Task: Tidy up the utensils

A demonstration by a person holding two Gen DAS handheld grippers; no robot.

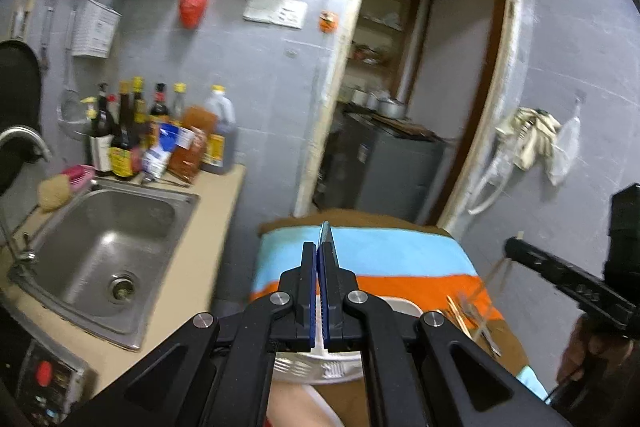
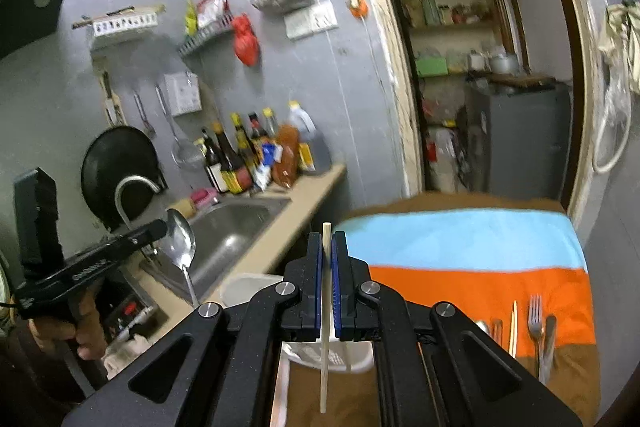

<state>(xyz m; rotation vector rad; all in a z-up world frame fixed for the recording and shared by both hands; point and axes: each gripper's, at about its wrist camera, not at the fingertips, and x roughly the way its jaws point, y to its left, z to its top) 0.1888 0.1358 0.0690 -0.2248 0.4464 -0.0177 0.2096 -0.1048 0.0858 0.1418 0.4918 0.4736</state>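
My left gripper (image 1: 319,251) is shut on a metal spoon (image 1: 325,233), seen edge-on between its pads. The right wrist view shows that spoon (image 2: 181,239) upright with its bowl up, held by the left gripper (image 2: 160,227) above the counter. My right gripper (image 2: 327,241) is shut on a pale chopstick (image 2: 325,311) that runs down toward a white holder (image 2: 344,359) below. Forks, a spoon and chopsticks (image 2: 534,327) lie on the striped cloth (image 2: 460,247) to the right. The right gripper (image 1: 516,247) shows in the left wrist view holding the chopstick (image 1: 496,269).
A steel sink (image 1: 108,247) with a tap (image 1: 24,139) is set in the counter on the left. Sauce bottles (image 1: 160,131) stand behind it. A wok (image 2: 120,163) and ladles hang on the wall. A doorway (image 2: 480,67) opens ahead.
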